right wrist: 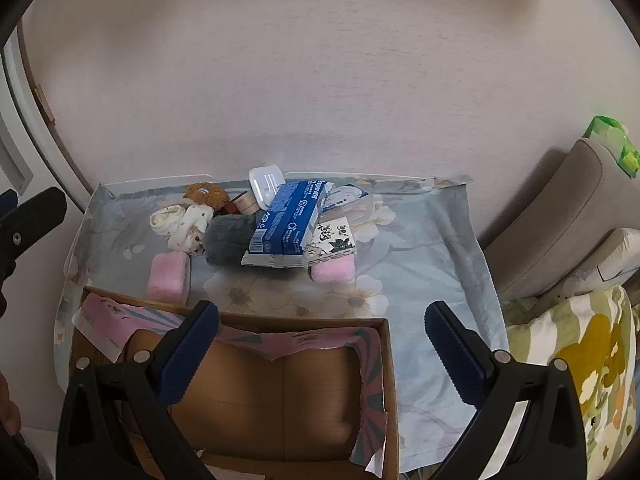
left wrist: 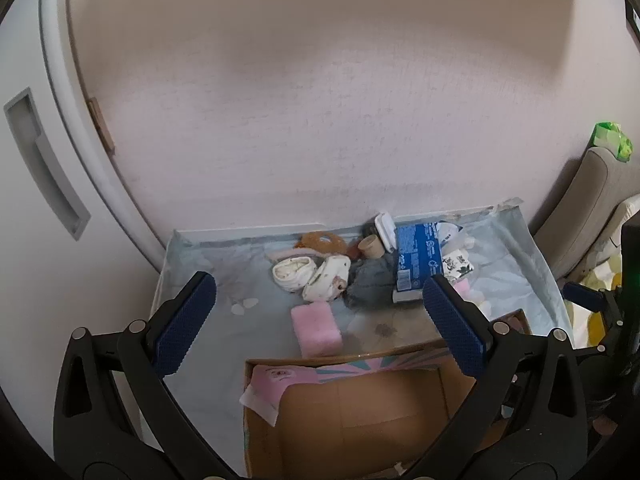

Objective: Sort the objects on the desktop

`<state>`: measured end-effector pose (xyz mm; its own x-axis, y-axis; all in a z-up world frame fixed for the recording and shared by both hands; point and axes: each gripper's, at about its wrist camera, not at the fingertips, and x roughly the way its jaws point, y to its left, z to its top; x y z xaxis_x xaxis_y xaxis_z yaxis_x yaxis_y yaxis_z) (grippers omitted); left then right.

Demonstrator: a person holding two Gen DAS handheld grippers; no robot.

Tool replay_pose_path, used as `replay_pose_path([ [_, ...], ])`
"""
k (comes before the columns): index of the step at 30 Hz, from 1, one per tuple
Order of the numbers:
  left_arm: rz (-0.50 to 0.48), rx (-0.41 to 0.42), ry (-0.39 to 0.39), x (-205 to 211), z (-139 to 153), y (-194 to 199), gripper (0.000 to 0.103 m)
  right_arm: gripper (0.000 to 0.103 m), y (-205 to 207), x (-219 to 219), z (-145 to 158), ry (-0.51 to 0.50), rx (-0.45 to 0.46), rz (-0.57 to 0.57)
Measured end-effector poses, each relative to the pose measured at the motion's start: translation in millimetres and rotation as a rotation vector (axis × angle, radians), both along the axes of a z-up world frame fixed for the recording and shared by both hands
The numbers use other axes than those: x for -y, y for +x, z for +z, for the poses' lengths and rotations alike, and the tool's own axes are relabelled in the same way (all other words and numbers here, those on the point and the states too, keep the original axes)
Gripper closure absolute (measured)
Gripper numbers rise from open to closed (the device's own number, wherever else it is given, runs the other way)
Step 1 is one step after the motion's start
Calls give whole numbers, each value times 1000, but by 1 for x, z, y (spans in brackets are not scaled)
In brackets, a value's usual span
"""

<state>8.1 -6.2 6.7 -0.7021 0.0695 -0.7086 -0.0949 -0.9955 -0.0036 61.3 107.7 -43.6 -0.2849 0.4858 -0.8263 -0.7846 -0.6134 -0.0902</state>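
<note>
A heap of objects lies at the back of a table covered with a pale blue floral cloth (right wrist: pixel 420 264). A blue tissue pack (right wrist: pixel 286 224) rests on a grey furry item (right wrist: pixel 228 238). Beside them are rolled white socks (right wrist: pixel 180 222), a tape roll (right wrist: pixel 246 203), a white soap dish (right wrist: pixel 266 185) and two pink sponges (right wrist: pixel 168 276) (right wrist: pixel 334 270). An open, empty cardboard box (right wrist: pixel 256 396) stands at the front. My left gripper (left wrist: pixel 320 320) is open over the box's far edge. My right gripper (right wrist: pixel 322 344) is open above the box (left wrist: pixel 360 412).
A pale wall rises behind the table. A grey padded chair (right wrist: pixel 560 232) with a green packet (right wrist: pixel 612 144) on top stands to the right, with a floral cushion (right wrist: pixel 580 368) below. A white door with a recessed handle (left wrist: pixel 44 164) is at the left.
</note>
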Motion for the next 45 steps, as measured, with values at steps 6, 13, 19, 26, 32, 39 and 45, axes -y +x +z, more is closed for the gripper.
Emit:
replay_pose_path([
  [6, 2, 8, -37, 0, -3, 1, 0, 0, -1, 2, 1, 1, -10, 6],
  [13, -18, 20, 20, -3, -5, 2, 0, 0, 0, -1, 1, -13, -16, 10],
  [19, -3, 45, 22, 0, -10, 0, 0, 0, -3, -6, -2, -38, 3, 22],
  [26, 4, 64, 20, 6, -14, -2, 0, 0, -1, -10, -1, -50, -13, 30],
  [32, 15, 49, 22, 12, -9, 0, 0, 0, 3, -12, 1, -55, -30, 15],
  [39, 25, 71, 10, 17, -14, -4, 0, 0, 3, -15, -2, -74, -34, 0],
  [45, 55, 89, -3, 48, -17, -16, 0, 0, 3, -21, -5, -96, -30, -7],
])
